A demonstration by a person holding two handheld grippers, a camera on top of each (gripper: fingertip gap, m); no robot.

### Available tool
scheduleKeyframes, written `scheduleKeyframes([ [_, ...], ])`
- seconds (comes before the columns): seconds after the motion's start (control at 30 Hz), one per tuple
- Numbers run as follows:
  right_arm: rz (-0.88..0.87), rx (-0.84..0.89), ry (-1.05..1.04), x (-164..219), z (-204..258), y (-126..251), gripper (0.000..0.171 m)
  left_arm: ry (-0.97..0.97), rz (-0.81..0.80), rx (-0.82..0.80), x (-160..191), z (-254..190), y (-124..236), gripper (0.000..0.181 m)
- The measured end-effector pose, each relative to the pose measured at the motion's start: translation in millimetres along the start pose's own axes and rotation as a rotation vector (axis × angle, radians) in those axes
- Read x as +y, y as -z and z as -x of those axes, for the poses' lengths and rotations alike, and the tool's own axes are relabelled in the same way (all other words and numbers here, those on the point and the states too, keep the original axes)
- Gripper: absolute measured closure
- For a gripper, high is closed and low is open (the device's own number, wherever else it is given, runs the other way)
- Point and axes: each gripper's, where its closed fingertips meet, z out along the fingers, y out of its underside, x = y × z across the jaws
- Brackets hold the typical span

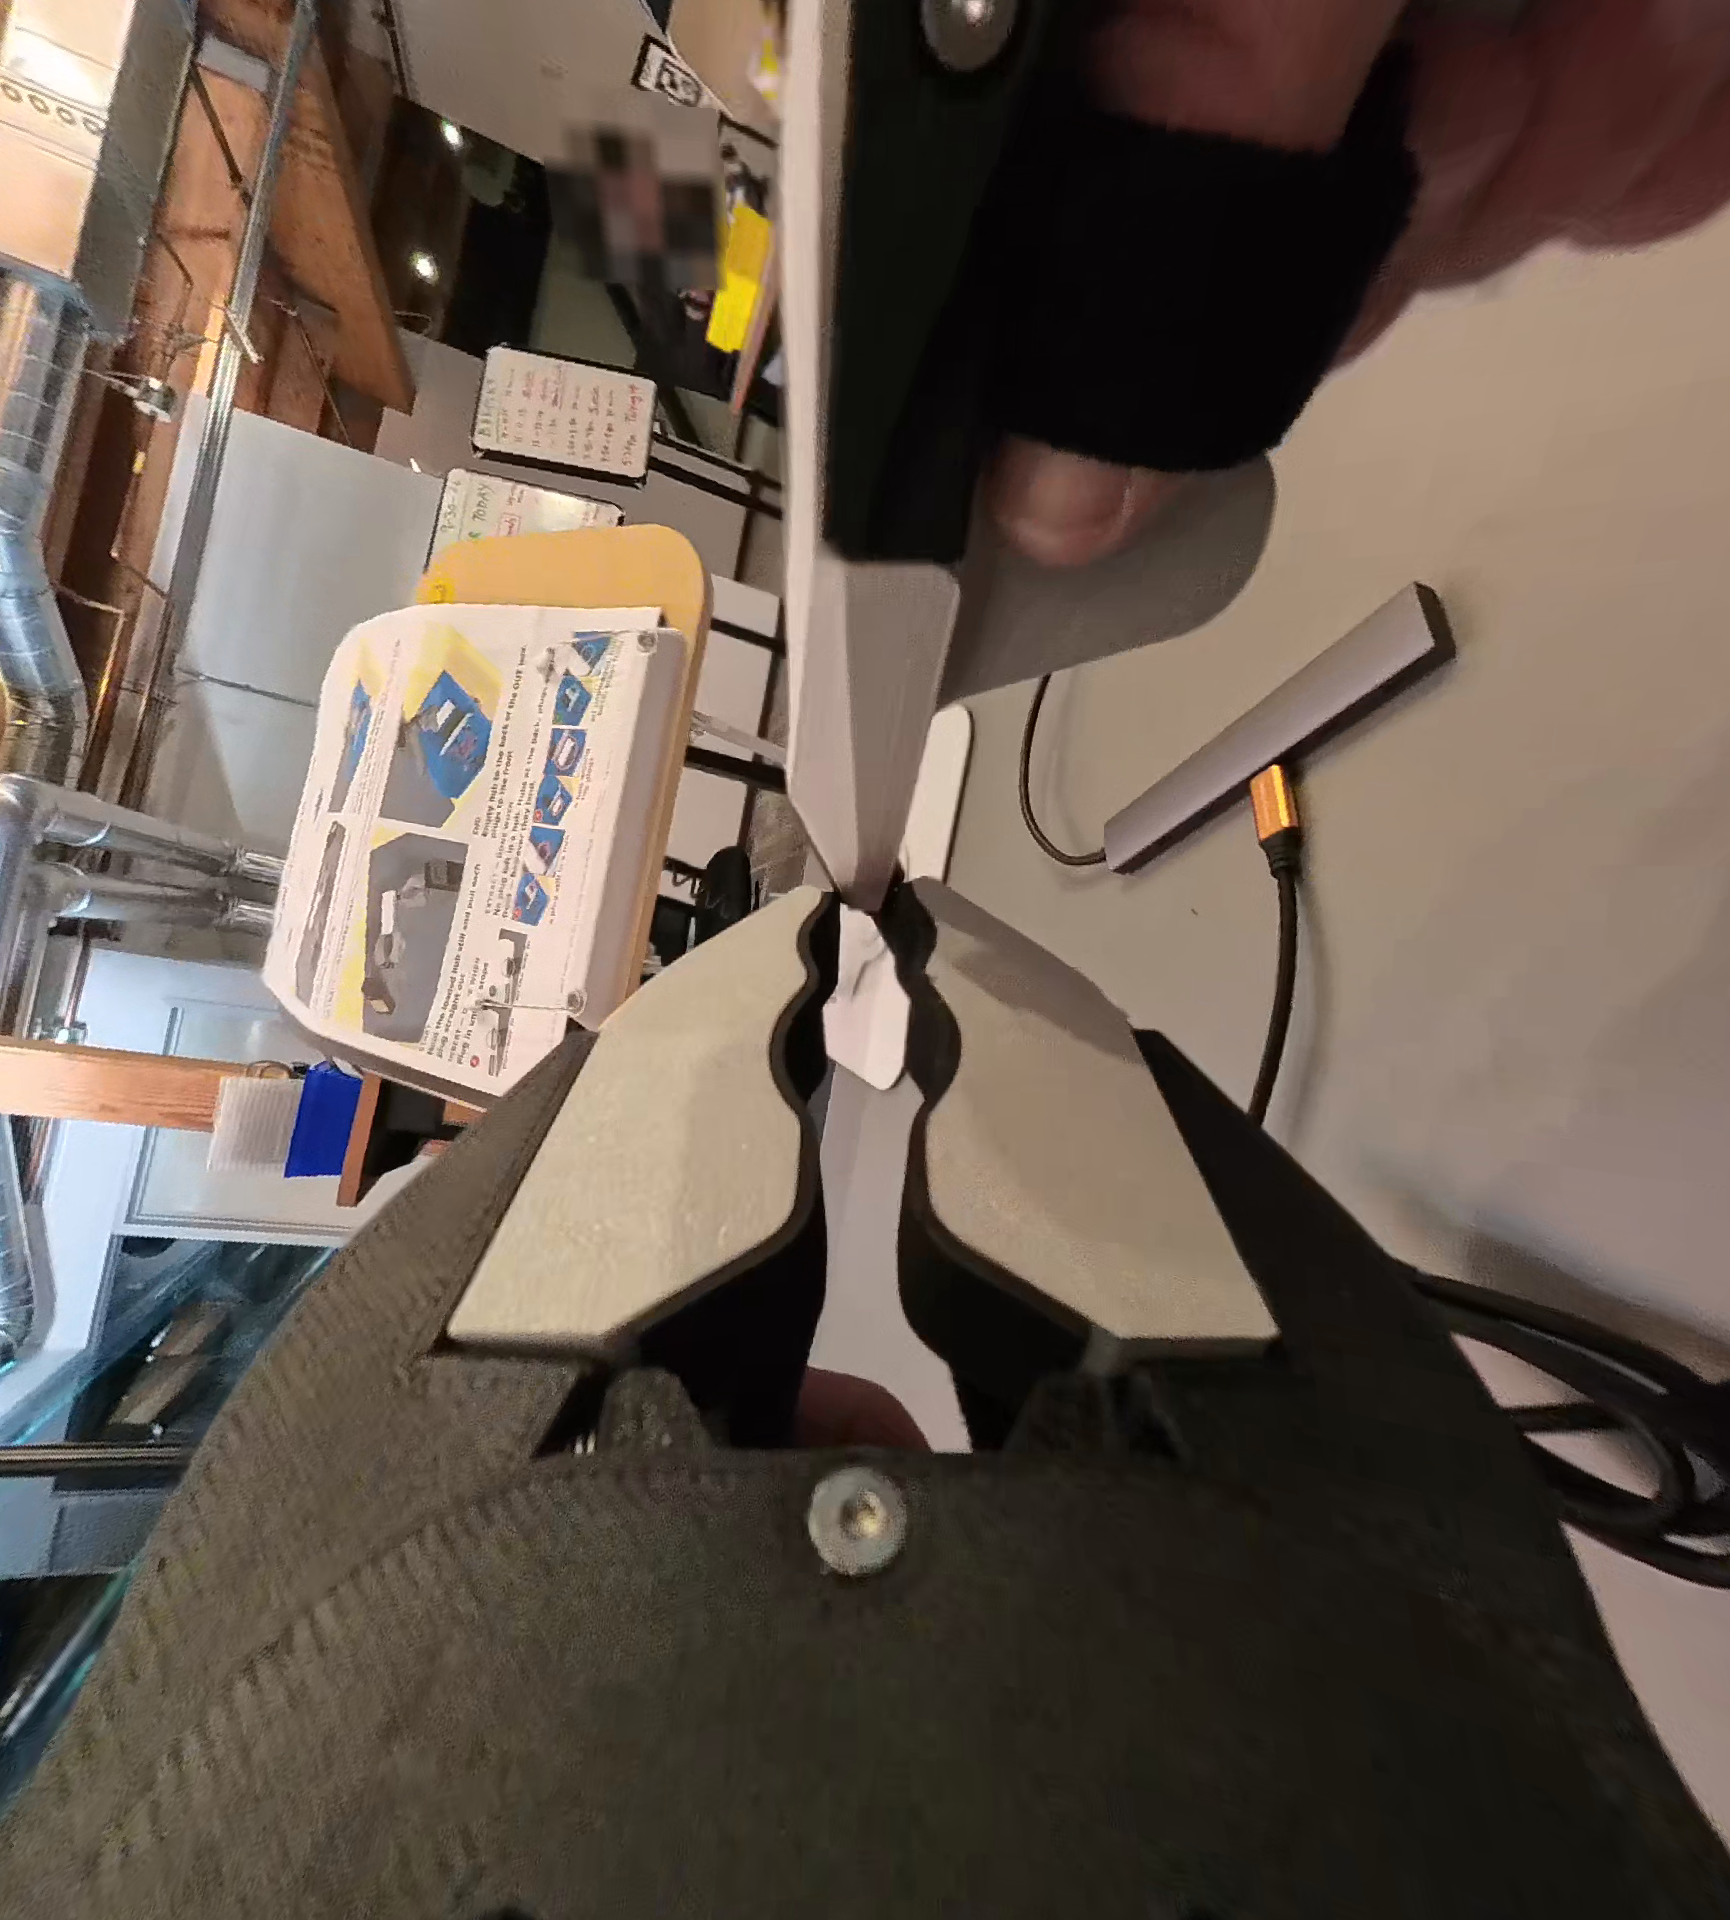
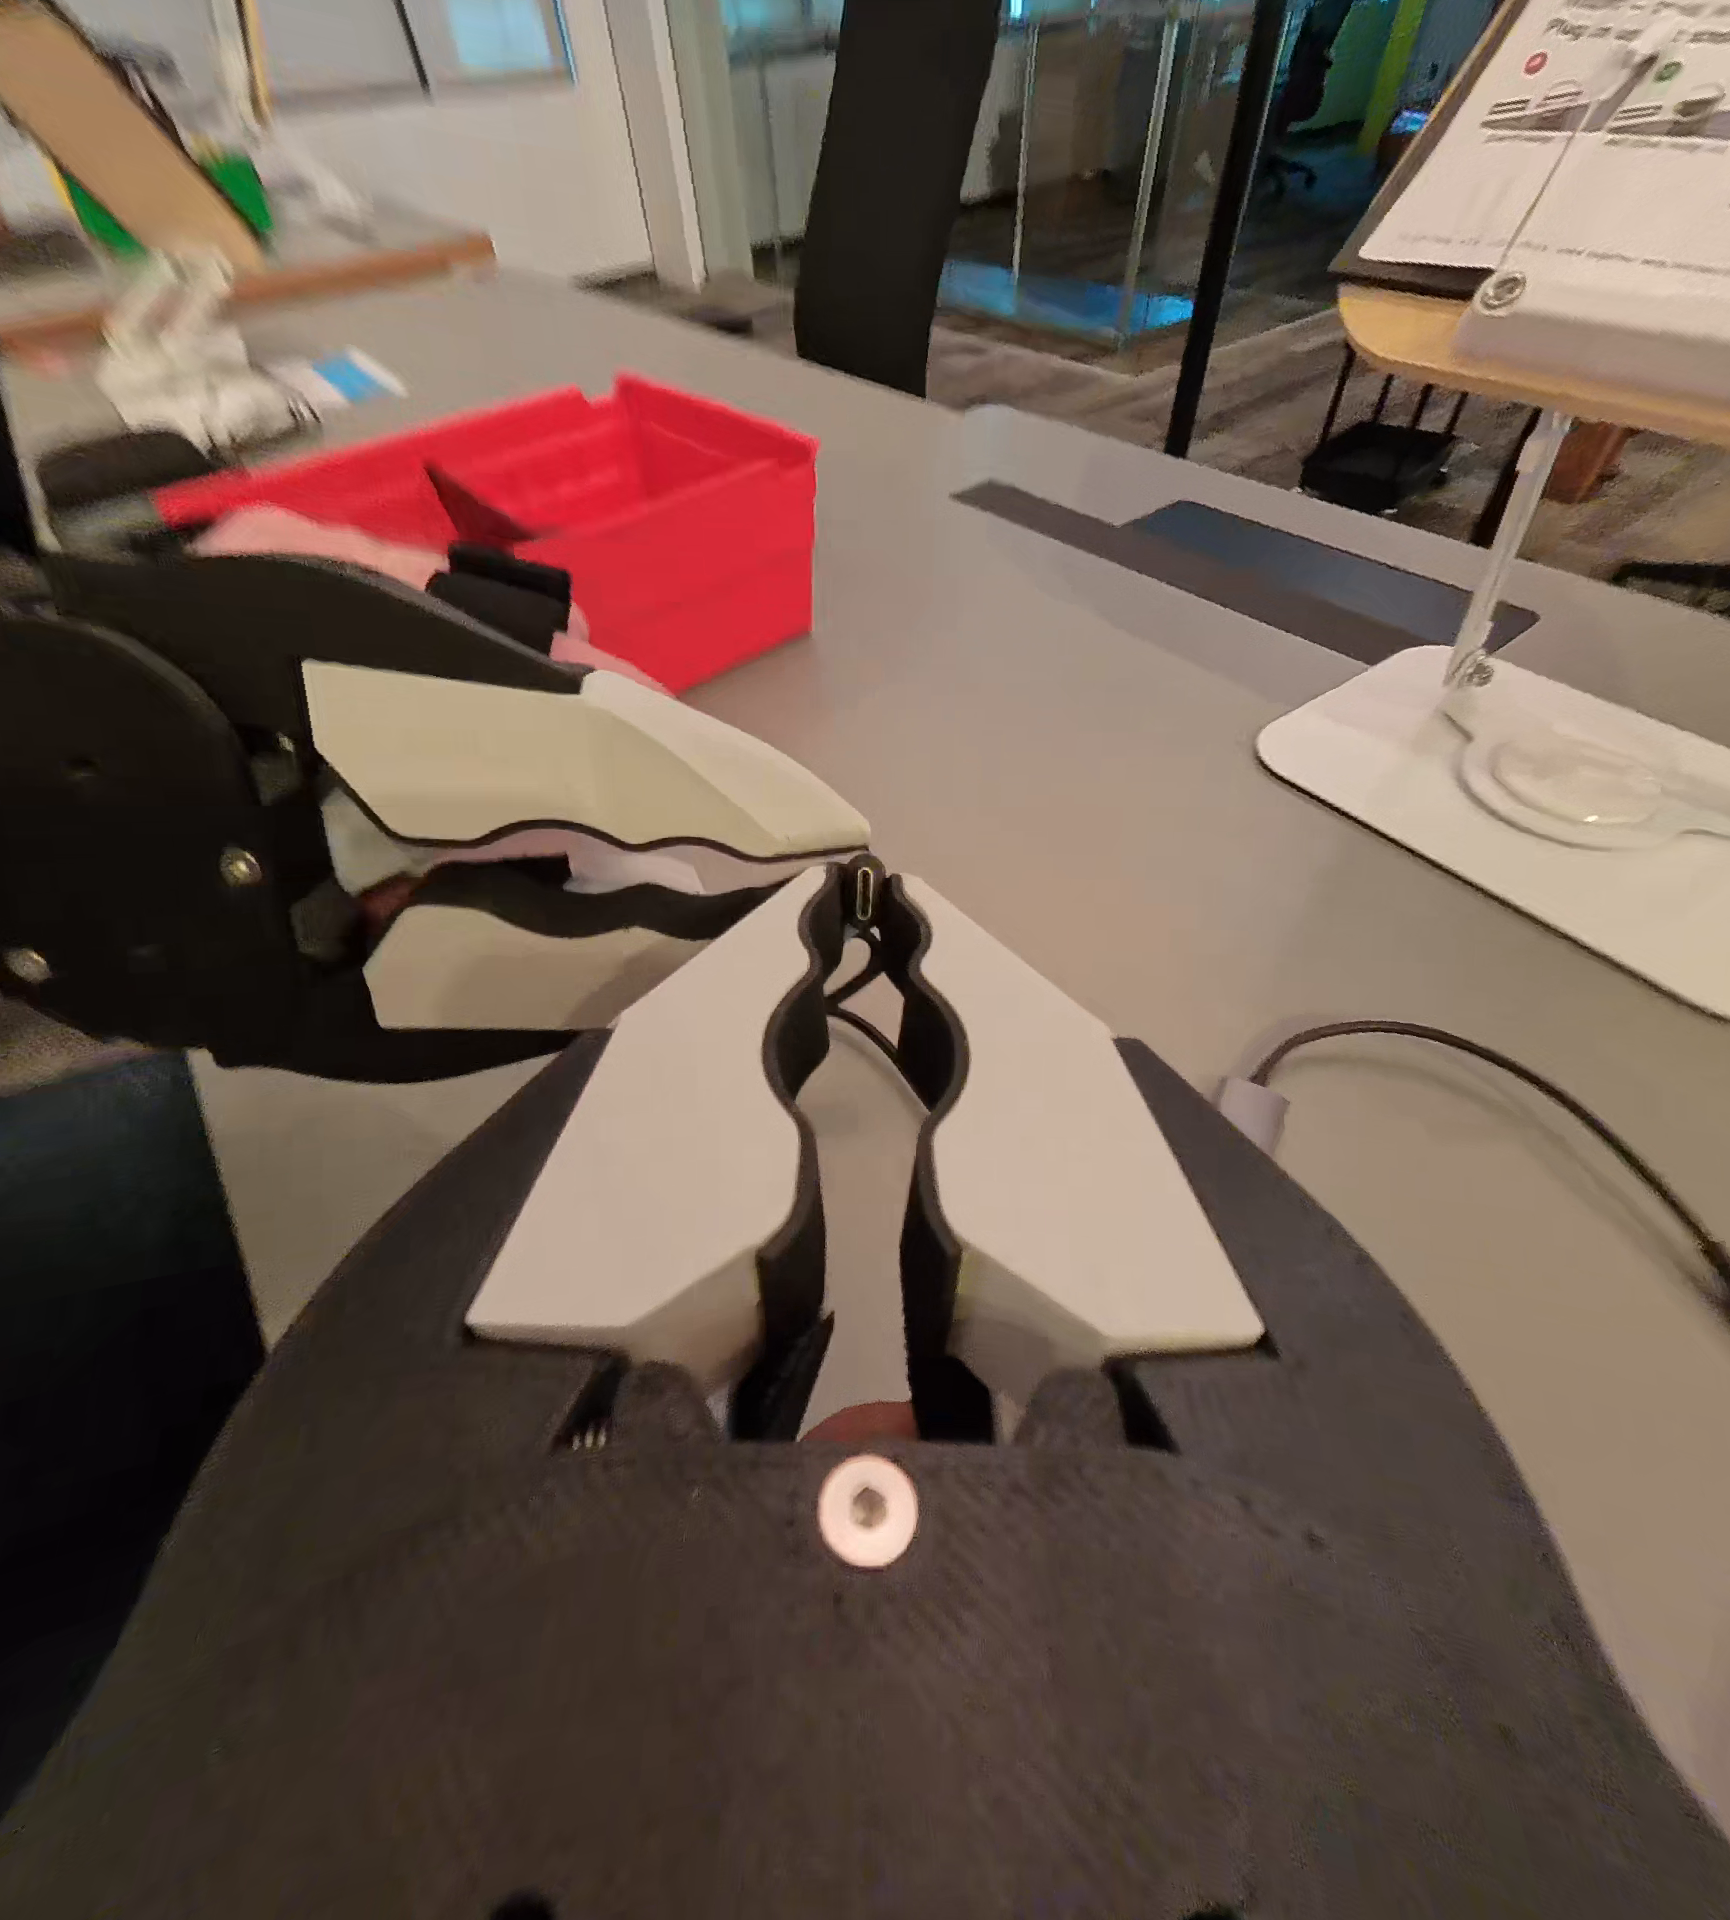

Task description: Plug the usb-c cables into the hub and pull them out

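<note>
While the red bin [image 2: 632, 520] sat far left on the grey table [image 2: 1100, 727], the left gripper [image 2: 799, 857] reached in from the left, clenched on a small white piece [image 1: 866, 1013], probably to steady it. Just right of it, tip to tip, the right gripper [image 2: 863, 904] gripped a black USB-C plug [image 2: 862, 891] with its metal end facing outward, judged ready for insertion. In the left wrist view the grey hub [image 1: 1276, 727] lay on the table beyond both, an orange-collared cable [image 1: 1276, 831] already seated in its side. Farther right stood a white stand base [image 2: 1463, 831]. Bare tabletop around the hub left room to approach; the table's near edge lay close below the grippers.
</note>
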Motion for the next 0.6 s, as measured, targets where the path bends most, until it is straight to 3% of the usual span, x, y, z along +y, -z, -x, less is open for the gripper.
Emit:
scheduleKeyframes([
  [0.07,-0.051,-0.022,-0.114,-3,-4,2,0.167,0.056,-0.001,-0.047,1,9,1,0.165],
  [0.13,-0.108,-0.060,-0.237,-6,-9,5,0.167,0.169,-0.027,-0.078,4,18,4,0.142],
  [0.2,-0.161,-0.089,-0.351,-9,-14,8,0.167,0.263,-0.059,-0.068,5,21,7,0.135],
  [0.6,-0.331,-0.282,-0.610,-26,-10,18,0.167,0.295,-0.028,-0.055,8,22,-6,0.144],
])
